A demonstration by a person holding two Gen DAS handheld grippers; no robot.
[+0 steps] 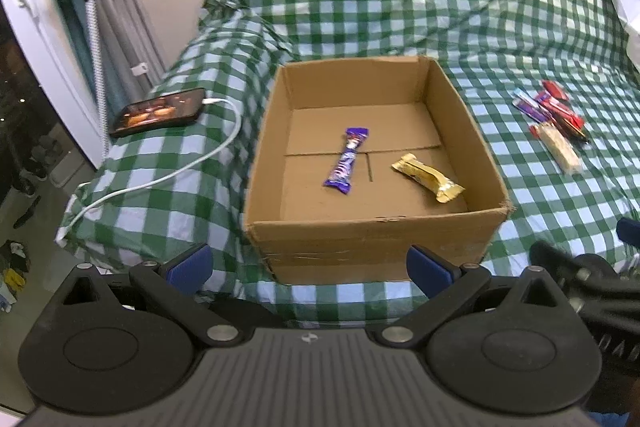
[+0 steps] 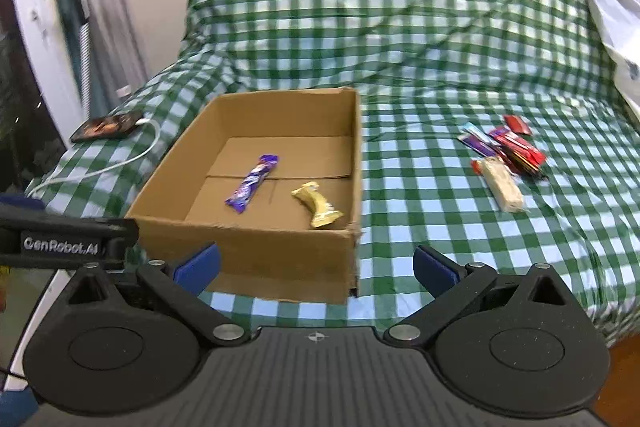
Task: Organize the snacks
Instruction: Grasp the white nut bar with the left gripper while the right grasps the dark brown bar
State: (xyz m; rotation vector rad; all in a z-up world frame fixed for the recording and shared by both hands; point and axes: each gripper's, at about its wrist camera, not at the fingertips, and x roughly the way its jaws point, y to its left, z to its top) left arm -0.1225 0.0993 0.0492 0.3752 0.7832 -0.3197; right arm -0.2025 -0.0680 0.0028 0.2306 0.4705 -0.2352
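Blue-padded and spread wide, the right tool (image 2: 316, 267) held nothing, and the left tool (image 1: 308, 265) was equally open and empty. From the right tool, the loose snack pile (image 2: 506, 157) lay toward two o'clock on the checked bed (image 2: 420, 107), nearer that arm than the left. Its pale bar (image 2: 502, 185) ran long from eleven to five o'clock. Bare bedding surrounded it. At eleven o'clock sat the cardboard box (image 2: 256, 255), already holding a purple bar (image 2: 252, 183) and a gold bar (image 2: 316, 207).

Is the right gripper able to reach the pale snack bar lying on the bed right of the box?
Probably yes: the right gripper is open and nothing stands between it and the pale snack bar, outside the cardboard box.
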